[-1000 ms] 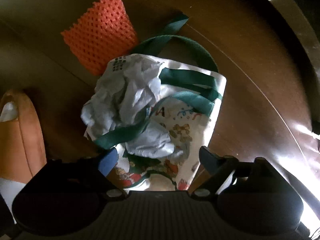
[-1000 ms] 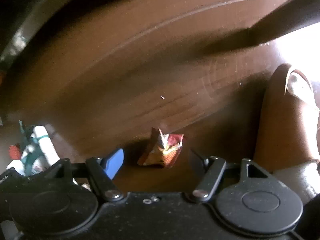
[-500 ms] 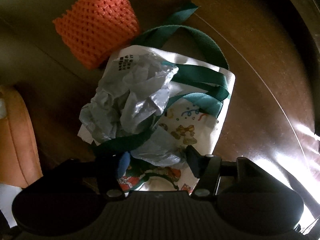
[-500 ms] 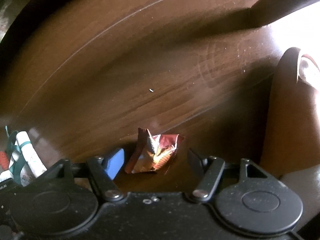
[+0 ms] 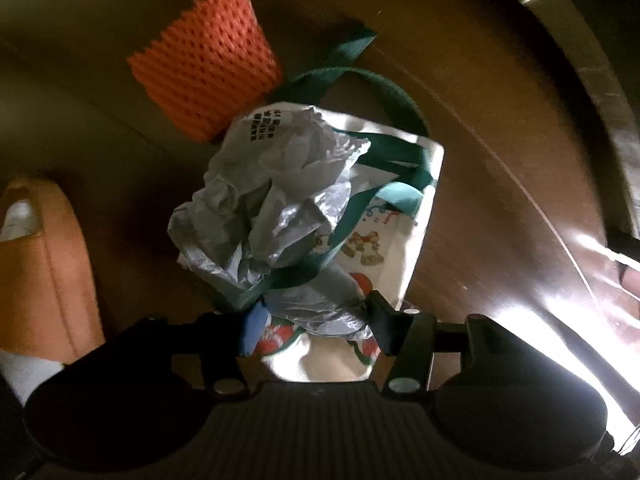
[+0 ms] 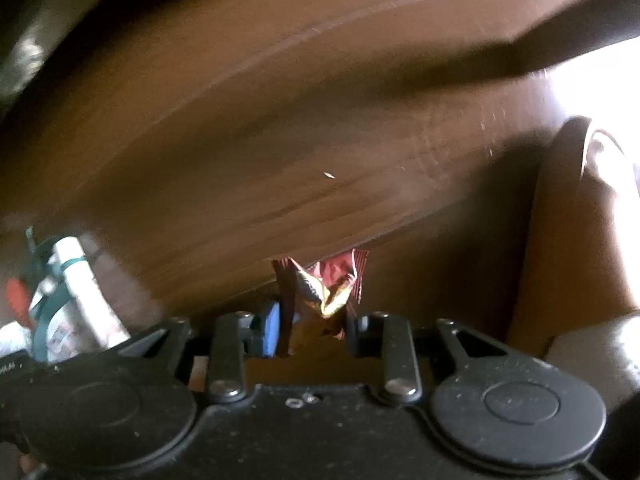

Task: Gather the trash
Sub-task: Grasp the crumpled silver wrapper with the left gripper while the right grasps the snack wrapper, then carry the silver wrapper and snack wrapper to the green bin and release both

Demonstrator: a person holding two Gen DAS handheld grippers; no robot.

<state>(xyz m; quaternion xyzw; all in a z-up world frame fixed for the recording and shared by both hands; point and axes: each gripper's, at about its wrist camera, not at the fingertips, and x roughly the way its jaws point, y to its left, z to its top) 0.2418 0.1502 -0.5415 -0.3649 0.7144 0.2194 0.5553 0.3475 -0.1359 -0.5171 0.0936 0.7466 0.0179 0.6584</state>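
Left gripper (image 5: 314,322): jaws closing, pads pinching the low edge of the crumpled grey-white plastic bag (image 5: 272,204) together with a dark green webbing strap (image 5: 308,272). That wad sits on top of the white cartoon-print tote bag with green handles (image 5: 404,240), which lies flat on the floor. The orange foam net sleeve (image 5: 208,76) lies just beyond the tote, touching its far corner, not collected yet.

Right gripper (image 6: 312,328): jaws closing too, the crumpled red-and-yellow foil snack wrapper (image 6: 324,284) between the blue pad and the black one, pressed on both sides as far as I can tell (motion blur here). The wrapper looks off the floor.

Progress estimate: two pieces gripped, none clearly inside the tote; sleeve left, then bagging.

Surface is dark brown polished wood flooring (image 6: 280,140), glossy, with strong glare at the right edge of both views. An orange slipper (image 5: 48,264) with a white sock sits at far left of the left view; a brown slipper (image 6: 568,240) at right of the right view.
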